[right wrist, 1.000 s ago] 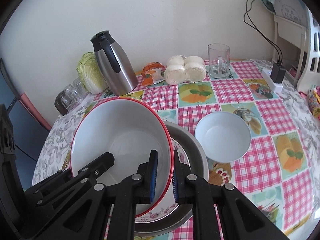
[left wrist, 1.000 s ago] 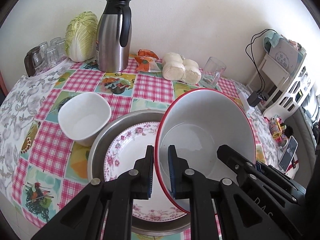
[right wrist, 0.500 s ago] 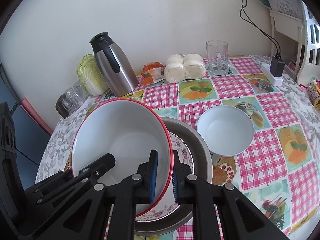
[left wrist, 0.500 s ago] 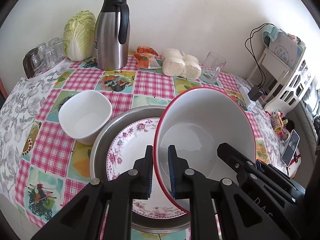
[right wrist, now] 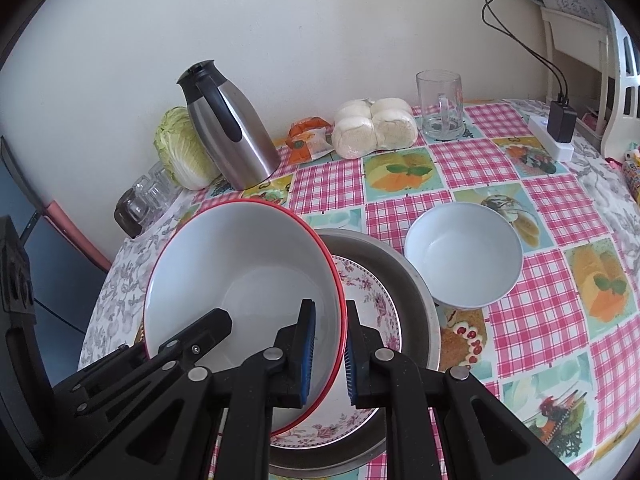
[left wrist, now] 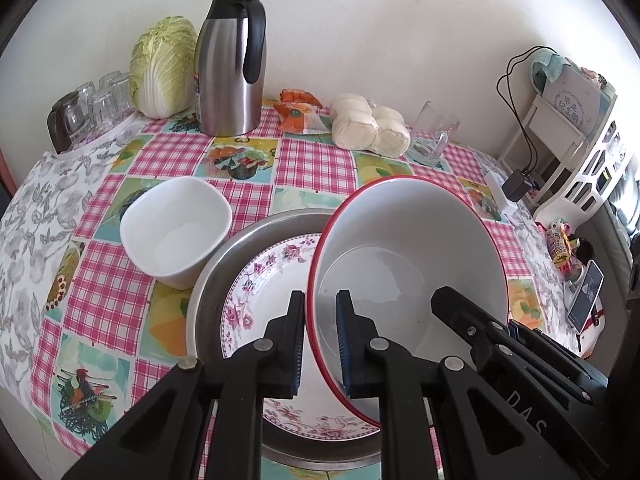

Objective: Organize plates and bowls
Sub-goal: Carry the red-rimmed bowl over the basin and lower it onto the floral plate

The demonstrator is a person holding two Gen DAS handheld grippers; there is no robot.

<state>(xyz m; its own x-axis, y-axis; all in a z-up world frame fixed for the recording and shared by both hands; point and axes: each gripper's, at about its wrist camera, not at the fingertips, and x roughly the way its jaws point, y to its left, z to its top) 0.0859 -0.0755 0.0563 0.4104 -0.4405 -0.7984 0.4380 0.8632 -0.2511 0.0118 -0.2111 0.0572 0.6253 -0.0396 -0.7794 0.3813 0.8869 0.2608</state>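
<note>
A large white bowl with a red rim [left wrist: 404, 252] [right wrist: 248, 272] is held by both grippers above a floral plate [left wrist: 264, 280] [right wrist: 372, 300] that lies in a metal basin [left wrist: 224, 264] [right wrist: 416, 292]. My left gripper [left wrist: 320, 340] is shut on the bowl's left rim. My right gripper [right wrist: 328, 348] is shut on its right rim. A white square bowl [left wrist: 176, 228] stands left of the basin. A white round bowl [right wrist: 464, 256] stands right of it.
At the back stand a steel thermos [left wrist: 232, 64], a cabbage [left wrist: 164, 68], upturned glasses [left wrist: 88, 108], a snack bag [left wrist: 300, 114], steamed buns [left wrist: 368, 128] and a glass mug [left wrist: 434, 134]. A white shelf [left wrist: 576, 136] with a charger [right wrist: 560, 122] is at the right.
Both grippers with the red-rimmed bowl have drawn back and risen slightly; the table appears a little farther. The grip is unchanged.
</note>
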